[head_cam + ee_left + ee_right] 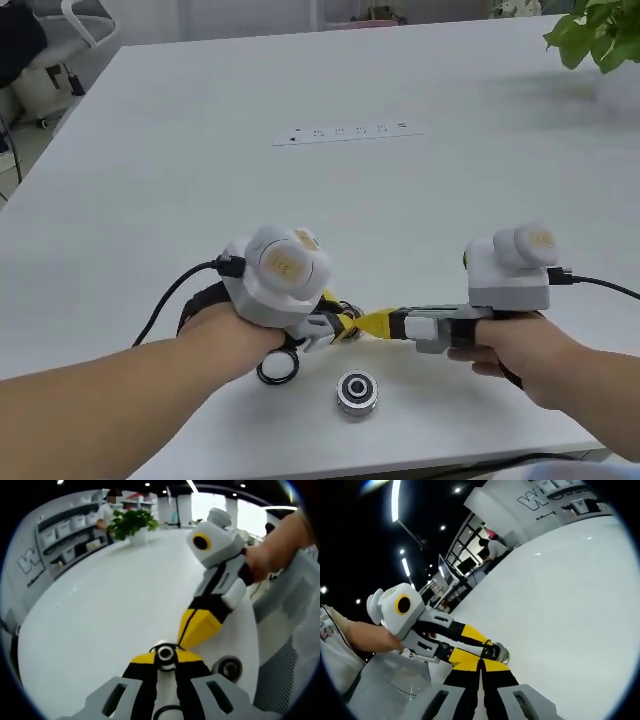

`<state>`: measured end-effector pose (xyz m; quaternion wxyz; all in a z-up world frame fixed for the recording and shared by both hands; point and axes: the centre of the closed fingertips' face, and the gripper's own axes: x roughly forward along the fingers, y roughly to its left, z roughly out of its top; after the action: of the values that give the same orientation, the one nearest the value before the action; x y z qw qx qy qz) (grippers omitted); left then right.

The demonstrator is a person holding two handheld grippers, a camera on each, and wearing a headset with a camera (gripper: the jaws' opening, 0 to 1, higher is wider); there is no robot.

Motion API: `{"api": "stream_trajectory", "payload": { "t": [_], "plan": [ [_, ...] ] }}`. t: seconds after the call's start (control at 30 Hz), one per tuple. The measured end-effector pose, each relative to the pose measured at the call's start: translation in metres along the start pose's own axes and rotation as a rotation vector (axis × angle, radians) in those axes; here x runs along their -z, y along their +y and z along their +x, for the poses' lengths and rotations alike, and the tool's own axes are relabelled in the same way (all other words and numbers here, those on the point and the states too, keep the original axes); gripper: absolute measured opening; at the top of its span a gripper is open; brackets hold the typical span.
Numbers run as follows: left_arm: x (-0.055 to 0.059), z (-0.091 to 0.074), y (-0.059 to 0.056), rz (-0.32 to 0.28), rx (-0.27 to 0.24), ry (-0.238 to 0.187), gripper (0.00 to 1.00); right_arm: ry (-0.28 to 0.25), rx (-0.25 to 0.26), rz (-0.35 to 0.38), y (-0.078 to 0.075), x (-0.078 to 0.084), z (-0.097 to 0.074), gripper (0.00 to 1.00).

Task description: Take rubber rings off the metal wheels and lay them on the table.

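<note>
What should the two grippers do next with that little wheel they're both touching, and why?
Probably pull the right gripper slowly away, to try peeling the rubber off. The left gripper clamps a small metal wheel, and the right gripper's closed tip touches its edge. One black ring already lies on the table.

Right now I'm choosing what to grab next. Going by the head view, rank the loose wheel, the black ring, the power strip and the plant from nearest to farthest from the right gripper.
1. Loose wheel, just below the right gripper jaws, on the person's side.
2. Black ring, left of that wheel.
3. Power strip, mid-table.
4. Plant, far right corner.
</note>
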<state>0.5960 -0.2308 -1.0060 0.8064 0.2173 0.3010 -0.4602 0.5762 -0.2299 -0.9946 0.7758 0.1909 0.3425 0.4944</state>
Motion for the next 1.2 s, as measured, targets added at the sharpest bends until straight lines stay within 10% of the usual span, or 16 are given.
{"api": "stream_trajectory", "payload": {
  "t": [1.2],
  "plan": [
    [-0.014, -0.041, -0.010, 0.007, 0.052, -0.068, 0.34, -0.011, 0.026, -0.043, 0.002, -0.012, -0.007, 0.00]
  ]
}}
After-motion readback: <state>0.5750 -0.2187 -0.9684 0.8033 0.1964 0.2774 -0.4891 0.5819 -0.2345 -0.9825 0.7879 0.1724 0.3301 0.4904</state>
